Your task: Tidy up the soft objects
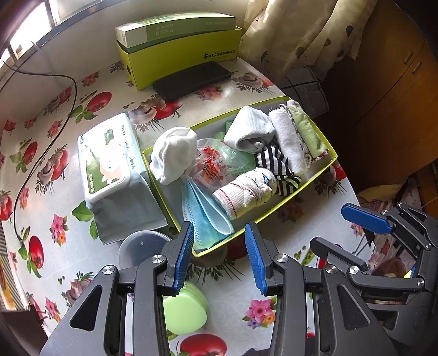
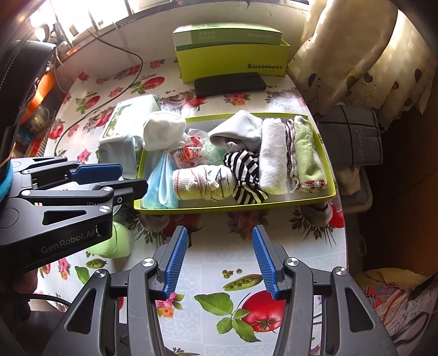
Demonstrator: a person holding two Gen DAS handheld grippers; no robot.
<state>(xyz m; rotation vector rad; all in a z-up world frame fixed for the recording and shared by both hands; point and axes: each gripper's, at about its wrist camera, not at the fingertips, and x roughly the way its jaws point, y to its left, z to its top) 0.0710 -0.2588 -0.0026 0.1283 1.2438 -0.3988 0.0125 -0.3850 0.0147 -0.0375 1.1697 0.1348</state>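
Inside, lime tray [image 2: 232, 210] holding rolled towels [image 2: 272, 156], socks [image 2: 246, 175], masks [image 2: 160, 186], both claws [image 1: 220, 256] [image 2: 220, 260] wide, empty.

At the table's [image 2: 301, 246] far edge, 1 green carton [image 1: 175, 26] lies on a yellow box [image 1: 183, 64], a phone [image 1: 191, 79] just before it. A curtain [image 2: 356, 54] hangs right.

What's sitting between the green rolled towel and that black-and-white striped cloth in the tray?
A rolled white towel lies between the green towel and the striped cloth, with a thin red-patterned cloth beside the green one. The right wrist view shows it best.
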